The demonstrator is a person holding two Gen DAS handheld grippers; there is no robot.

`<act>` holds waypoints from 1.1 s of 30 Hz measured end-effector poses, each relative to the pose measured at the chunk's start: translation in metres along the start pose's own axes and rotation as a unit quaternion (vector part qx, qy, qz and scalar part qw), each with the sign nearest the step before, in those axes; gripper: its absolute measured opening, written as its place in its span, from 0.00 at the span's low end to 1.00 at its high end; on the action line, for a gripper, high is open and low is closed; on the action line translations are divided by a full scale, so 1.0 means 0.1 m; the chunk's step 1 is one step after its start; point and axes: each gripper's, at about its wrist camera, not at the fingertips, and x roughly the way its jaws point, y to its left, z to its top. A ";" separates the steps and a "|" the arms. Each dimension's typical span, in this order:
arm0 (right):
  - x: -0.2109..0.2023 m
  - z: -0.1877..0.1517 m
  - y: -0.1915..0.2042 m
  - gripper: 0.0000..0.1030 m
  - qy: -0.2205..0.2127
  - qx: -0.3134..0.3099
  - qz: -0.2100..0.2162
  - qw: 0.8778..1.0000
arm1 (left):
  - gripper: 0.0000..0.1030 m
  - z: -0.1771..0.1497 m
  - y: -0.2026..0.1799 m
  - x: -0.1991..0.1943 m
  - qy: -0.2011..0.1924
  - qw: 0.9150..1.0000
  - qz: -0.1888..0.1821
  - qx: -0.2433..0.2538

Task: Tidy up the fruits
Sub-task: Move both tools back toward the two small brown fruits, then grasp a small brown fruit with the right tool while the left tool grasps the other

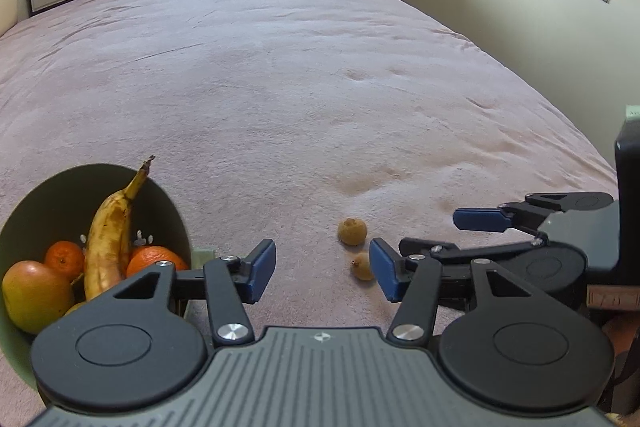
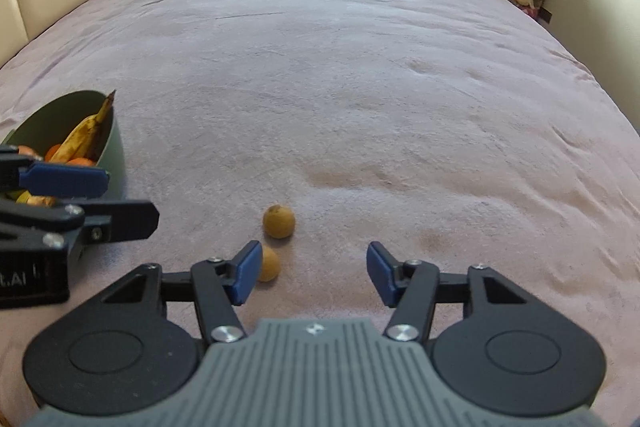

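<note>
Left wrist view sees into the bowl (image 1: 172, 203): banana (image 1: 110, 235), two oranges (image 1: 64, 257), mango (image 1: 34, 293); right view catches only its rim. Two small brown round fruits (image 2: 279, 221) sit loose on the pink bedspread (image 2: 360, 87), right of the bowl, near each other. Left gripper (image 1: 322, 269) and right gripper (image 2: 308, 273) both part-open, empty. Right gripper's left pad hides part of the nearer fruit (image 2: 269, 265).
</note>
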 end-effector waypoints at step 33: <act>0.57 -0.06 0.13 0.19 0.048 -0.003 0.080 0.996 | 0.43 0.02 0.08 0.44 0.067 0.997 -0.013 -0.020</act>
